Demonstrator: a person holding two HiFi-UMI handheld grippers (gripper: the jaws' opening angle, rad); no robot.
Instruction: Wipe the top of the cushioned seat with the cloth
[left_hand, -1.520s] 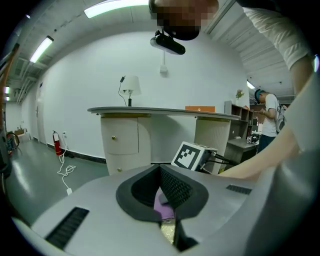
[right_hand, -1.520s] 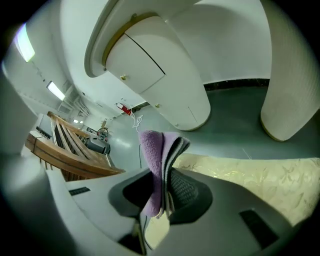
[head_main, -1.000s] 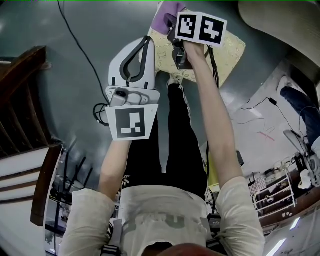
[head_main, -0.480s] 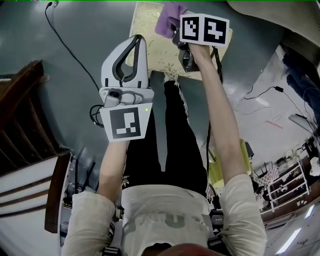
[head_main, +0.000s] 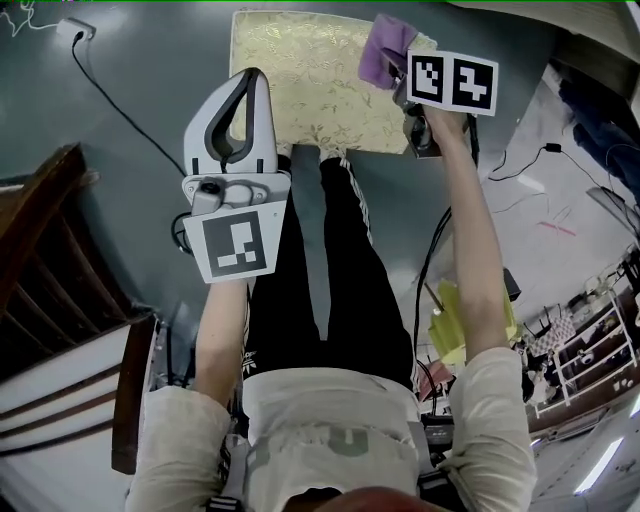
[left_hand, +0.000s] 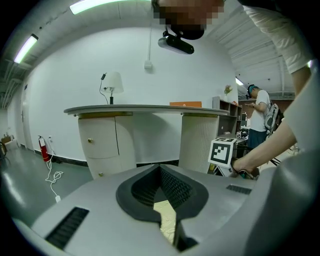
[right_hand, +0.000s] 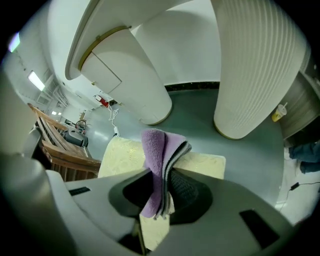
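Pinches cloth (head_main: 383, 52) fast in right hand-held gripper (head_main: 402, 66) over seat's (head_main: 300, 80) far right corner, with bare seat top stretching leftward; holds left hand-held gripper (head_main: 250, 82) closed, empty, above near left edge.

Setting: large indoor workroom or lab. Evidence, beyond the left gripper (left_hand: 160, 170) jaws: white curved counter (left_hand: 145, 109) with lamp (left_hand: 113, 82); fire extinguisher (left_hand: 42, 148); floor cable (left_hand: 52, 176). Elsewhere: cluttered shelving (head_main: 592, 338).

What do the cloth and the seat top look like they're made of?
The cloth looks like soft purple pile, likely microfibre or terry, with a grey layer: fuzzy surface, limp folds. The seat top looks like pale gold woven upholstery, probably brocade: patterned sheen, padded edges.
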